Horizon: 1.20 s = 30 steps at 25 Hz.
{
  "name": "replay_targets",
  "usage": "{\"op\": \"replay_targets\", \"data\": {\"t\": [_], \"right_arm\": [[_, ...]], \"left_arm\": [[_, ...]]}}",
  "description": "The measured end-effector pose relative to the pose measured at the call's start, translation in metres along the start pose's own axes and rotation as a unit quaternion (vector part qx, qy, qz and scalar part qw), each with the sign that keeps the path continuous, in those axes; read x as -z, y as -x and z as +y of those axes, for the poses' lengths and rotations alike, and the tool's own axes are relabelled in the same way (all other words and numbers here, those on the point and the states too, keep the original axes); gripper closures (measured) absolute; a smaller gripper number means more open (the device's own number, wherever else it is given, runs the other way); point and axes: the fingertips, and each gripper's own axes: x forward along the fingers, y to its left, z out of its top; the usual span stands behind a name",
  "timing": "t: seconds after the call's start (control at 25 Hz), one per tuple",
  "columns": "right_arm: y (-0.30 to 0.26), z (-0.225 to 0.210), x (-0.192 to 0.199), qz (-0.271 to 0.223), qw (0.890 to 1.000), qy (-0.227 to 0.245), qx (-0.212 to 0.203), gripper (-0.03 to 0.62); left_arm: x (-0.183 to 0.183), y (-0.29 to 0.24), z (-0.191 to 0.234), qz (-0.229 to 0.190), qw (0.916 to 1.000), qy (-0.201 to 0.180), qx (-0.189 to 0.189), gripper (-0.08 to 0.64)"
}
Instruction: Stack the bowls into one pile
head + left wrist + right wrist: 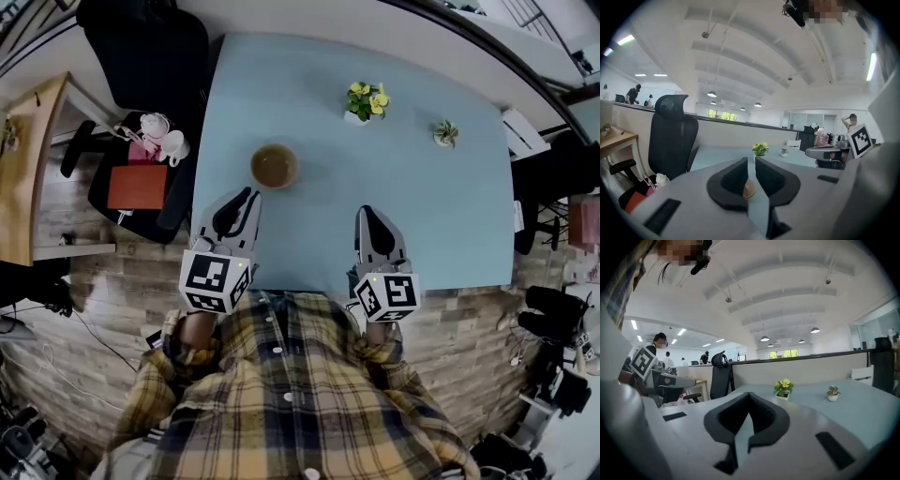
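Our left hand-held gripper [249, 194] hangs just short of the bowl [274, 166], its jaws a narrow slit apart with nothing pinched between the pads. In its own view the bowl's brown rim only shows through that slit, lying further off. Our right hand-held gripper [368, 211] sits well to the side over bare worktop [422, 216], jaws pressed tip to tip and empty. We see only 1 brown bowl shape on the worktop, in its left half and touched by neither gripper. Whether it is 1 bowl or several nested we cannot tell from above. We judge that the pile is already made, which would explain why the 2 grippers are held near the front edge, close to our plaid shirt [281, 394], with neither reaching for anything. Should another bowl turn up, the right jaws would have to open first. A pot of yellow flowers [366, 101] and a smaller plant [446, 133] stand near the far edge, well apart from the bowl, so nothing crowds the pile. Off the worktop's left side a black chair [141, 47] has a red square [137, 186] and white-and-pink oddments [161, 137] on its seat, with a wooden desk [33, 159] beyond. None of these stands between the grippers and the bowl, and the short path from the left jaws to it is free.
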Motion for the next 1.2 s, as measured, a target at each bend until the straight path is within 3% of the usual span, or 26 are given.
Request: {"op": "replay_targets", "data": {"t": [0.24, 1.2], "right_arm": [[0.004, -0.004, 0.000, -0.004, 1.000, -0.004, 0.000, 0.589], [-0.006, -0.010, 0.002, 0.008, 1.000, -0.001, -0.003, 0.591]], "left_arm": [[0.005, 0.005, -0.001, -0.001, 0.9999, 0.010, -0.006, 0.568], [0.015, 0.008, 0.003, 0.008, 0.9997, 0.019, -0.011, 0.569]]}}
